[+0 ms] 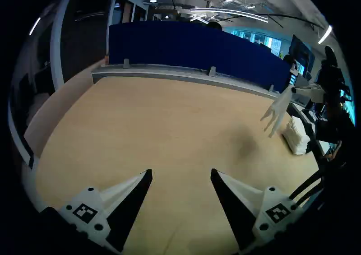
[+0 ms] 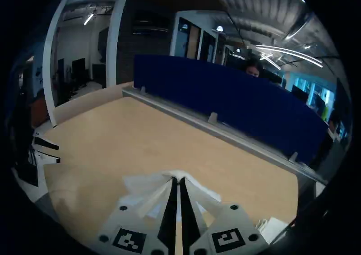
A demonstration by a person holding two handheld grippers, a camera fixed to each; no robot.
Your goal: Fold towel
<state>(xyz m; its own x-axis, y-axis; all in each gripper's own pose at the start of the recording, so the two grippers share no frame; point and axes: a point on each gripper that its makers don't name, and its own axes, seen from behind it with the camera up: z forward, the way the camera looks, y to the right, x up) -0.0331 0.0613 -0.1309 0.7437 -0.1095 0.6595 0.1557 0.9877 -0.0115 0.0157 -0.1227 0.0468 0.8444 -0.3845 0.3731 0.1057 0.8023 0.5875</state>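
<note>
Left gripper point(image 1: 180, 171): fingers apart, nothing between them, bare table point(image 1: 158, 119) ahead. Towel point(image 1: 276, 111) hangs well off to its front-right, long axis vertical (towel stack point(image 1: 296, 137) just beyond). Right gripper point(image 2: 178, 179) is clamped on the towel, so it's the nearer one.
</note>
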